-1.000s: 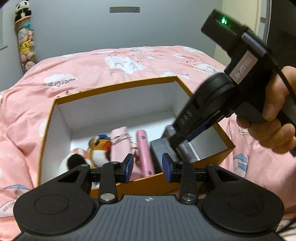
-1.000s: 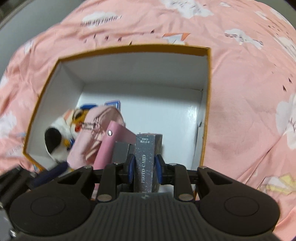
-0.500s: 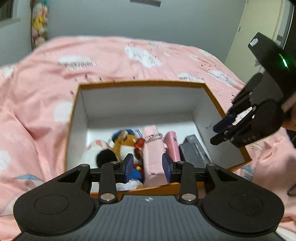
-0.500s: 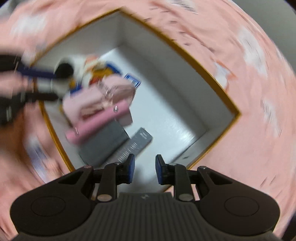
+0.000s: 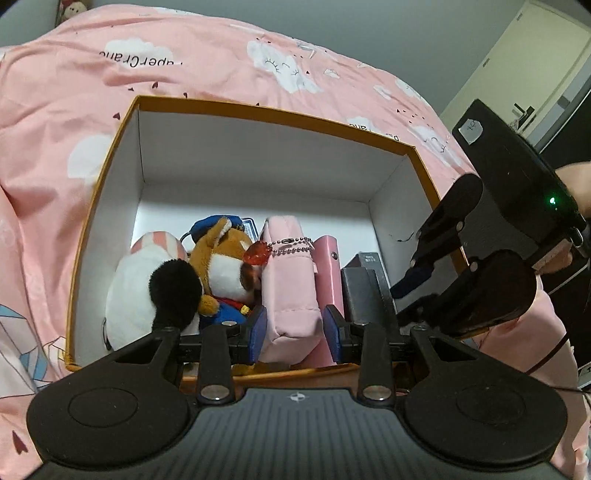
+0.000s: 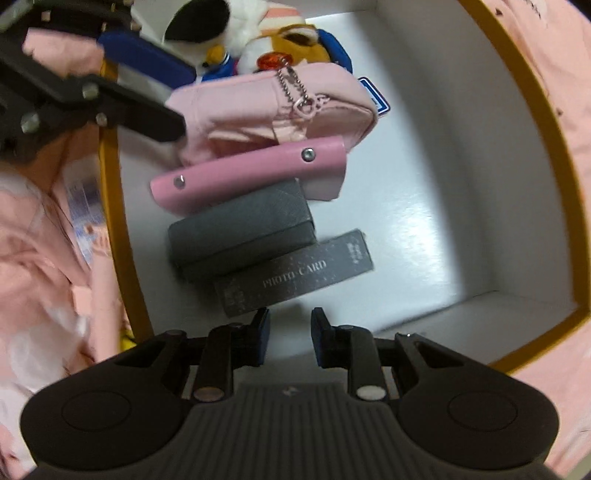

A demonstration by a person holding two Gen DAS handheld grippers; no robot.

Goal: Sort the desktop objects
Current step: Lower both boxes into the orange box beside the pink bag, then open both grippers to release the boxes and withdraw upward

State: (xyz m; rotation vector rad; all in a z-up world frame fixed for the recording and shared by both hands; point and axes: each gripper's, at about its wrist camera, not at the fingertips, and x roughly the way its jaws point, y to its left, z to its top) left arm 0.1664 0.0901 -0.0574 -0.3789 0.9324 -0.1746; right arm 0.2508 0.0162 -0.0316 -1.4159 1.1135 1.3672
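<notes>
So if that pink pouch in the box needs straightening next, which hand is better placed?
Left, probably. The left tongs already frame the pink pouch, open and empty. The right tongs hang empty over the PHOTO CARD box.

The left gripper (image 5: pixel 294 329) tilts downward, fingers parted and empty. The right gripper (image 6: pixel 290 341) points straight down, fingers apart, holding nothing.

In the right wrist view, the panda plush (image 6: pixel 207 18) was cut off by the top edge, and the quilt (image 6: pixel 44 236) at the left was blurred. Lower centre in the left wrist view, the left gripper (image 5: pixel 294 329) hid the pink pouch's (image 5: pixel 291 288) near end.
</notes>
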